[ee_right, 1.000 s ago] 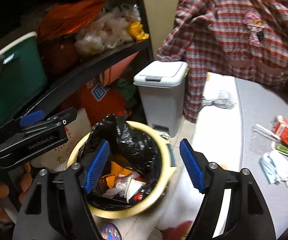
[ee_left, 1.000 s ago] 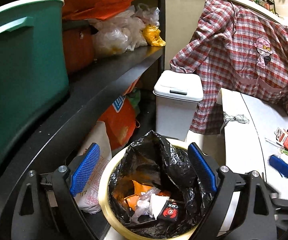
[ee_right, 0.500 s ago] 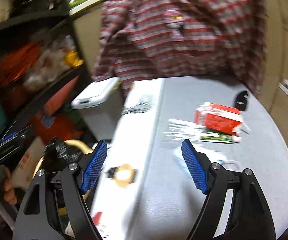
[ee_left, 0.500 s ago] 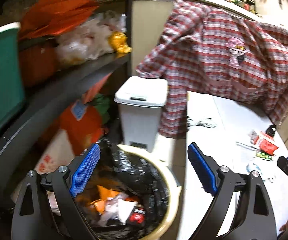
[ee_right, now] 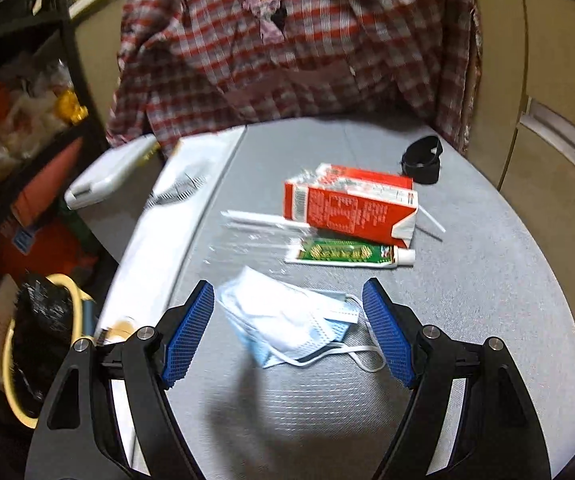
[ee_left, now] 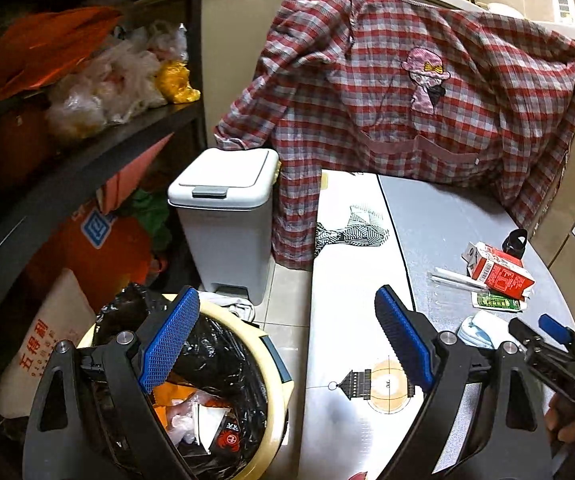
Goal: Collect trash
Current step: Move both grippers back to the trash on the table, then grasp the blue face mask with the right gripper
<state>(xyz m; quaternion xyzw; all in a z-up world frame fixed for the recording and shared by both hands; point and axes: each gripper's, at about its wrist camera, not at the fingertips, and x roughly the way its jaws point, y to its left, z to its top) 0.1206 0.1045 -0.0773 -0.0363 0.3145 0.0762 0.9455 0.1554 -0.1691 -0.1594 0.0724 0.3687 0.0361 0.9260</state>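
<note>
Since a second ago both grippers have swung away from the bin (ee_left: 275, 364): the right gripper (ee_right: 287, 330) now hangs wide open and empty over the grey surface (ee_right: 487, 280), its fingers either side of one crumpled mask (ee_right: 287, 316), while the left gripper (ee_left: 285, 338), also wide open and empty, straddles the bin rim and the surface edge. Beyond the mask lie one red carton (ee_right: 349, 208), one green tube (ee_right: 347, 254), one straw wrapper (ee_right: 259, 220) and one black band (ee_right: 421, 159). Two bins show, the lined one holding trash and one closed white pedal bin (ee_left: 223, 216).
</note>
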